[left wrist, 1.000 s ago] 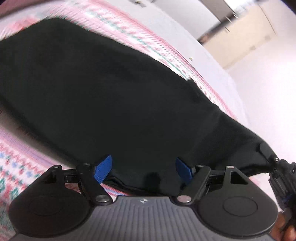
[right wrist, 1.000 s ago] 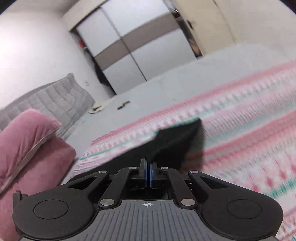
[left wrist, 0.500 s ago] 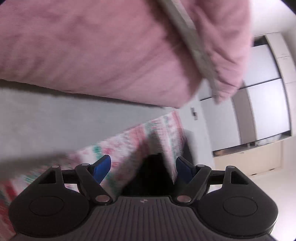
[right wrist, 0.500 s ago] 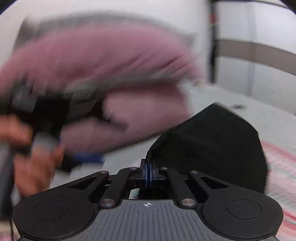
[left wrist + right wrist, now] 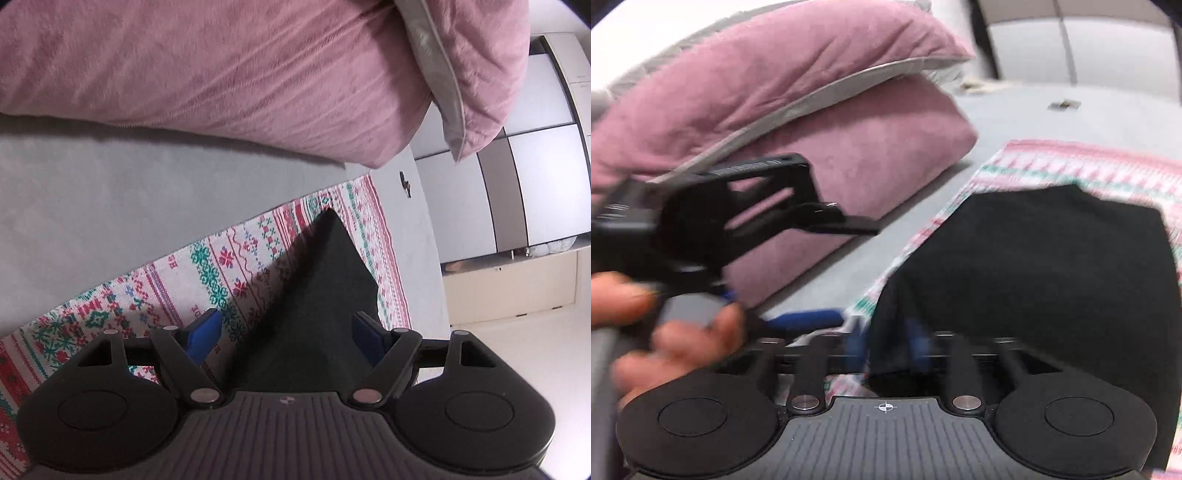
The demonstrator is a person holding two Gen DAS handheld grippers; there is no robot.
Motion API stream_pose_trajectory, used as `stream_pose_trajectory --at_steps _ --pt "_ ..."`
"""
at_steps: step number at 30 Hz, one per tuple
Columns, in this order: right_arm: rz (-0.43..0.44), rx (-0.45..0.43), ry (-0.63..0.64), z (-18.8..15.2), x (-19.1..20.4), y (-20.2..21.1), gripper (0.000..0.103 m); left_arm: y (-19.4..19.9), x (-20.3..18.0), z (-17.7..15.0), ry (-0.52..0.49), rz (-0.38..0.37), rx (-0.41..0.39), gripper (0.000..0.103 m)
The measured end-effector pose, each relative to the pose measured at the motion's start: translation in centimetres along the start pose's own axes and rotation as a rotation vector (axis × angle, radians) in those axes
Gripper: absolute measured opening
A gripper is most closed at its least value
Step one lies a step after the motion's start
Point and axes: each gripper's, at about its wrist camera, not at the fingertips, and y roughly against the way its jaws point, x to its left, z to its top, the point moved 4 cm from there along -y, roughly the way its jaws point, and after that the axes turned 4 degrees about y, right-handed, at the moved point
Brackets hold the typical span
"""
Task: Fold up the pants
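The black pants lie folded on a patterned pink, white and green blanket. My left gripper is open, its blue pads on either side of the pants' near edge, gripping nothing. In the right wrist view the pants fill the right half. My right gripper is blurred and partly open, its blue fingers apart around the pants' near corner. The left gripper and the hand holding it show at the left of that view.
Two stacked pink pillows lie on the grey bed sheet just past the blanket; they also show in the right wrist view. Grey wardrobe doors stand behind.
My right gripper has opened from shut on the pants' corner, letting it go. The carried pants end now lies flat on the blanket. Both grippers swung round toward the pillows.
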Motion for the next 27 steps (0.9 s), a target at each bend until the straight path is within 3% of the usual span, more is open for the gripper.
stream_pose_trajectory --at_steps 1,4,7,9,12,17,20,27 --pt "0.02 -0.021 -0.033 -0.2 -0.8 1.3 0.064 -0.2 -0.1 0.2 -0.006 0.0 -0.002 0.097" --pt "-0.001 -0.108 -0.182 -0.8 -4.9 5.6 0.064 -0.1 -0.7 -0.1 -0.073 0.032 -0.026 0.097" --pt "-0.124 -0.149 -0.316 -0.9 -10.9 8.0 0.065 -1.4 -1.3 -0.8 -0.137 0.061 -0.024 0.095" --pt "-0.188 -0.159 -0.388 -1.1 -14.6 9.1 0.066 -2.2 -1.4 -0.9 -0.119 0.035 -0.013 0.09" --pt "-0.212 -0.154 -0.451 -1.6 -18.5 10.1 0.066 -3.2 -1.5 -0.8 -0.102 0.008 -0.031 0.083" --pt "-0.117 -0.081 -0.53 -1.7 -21.1 7.3 0.066 -5.4 -1.1 -1.2 -0.105 0.061 -0.043 0.056" --pt "-0.106 -0.05 -0.535 -2.2 -21.1 6.0 0.066 -6.1 -1.3 -1.6 -0.13 0.064 -0.048 0.047" --pt "-0.008 -0.061 -0.606 -2.3 -21.7 4.1 0.067 -7.1 -2.2 -2.2 -0.217 0.1 -0.045 0.042"
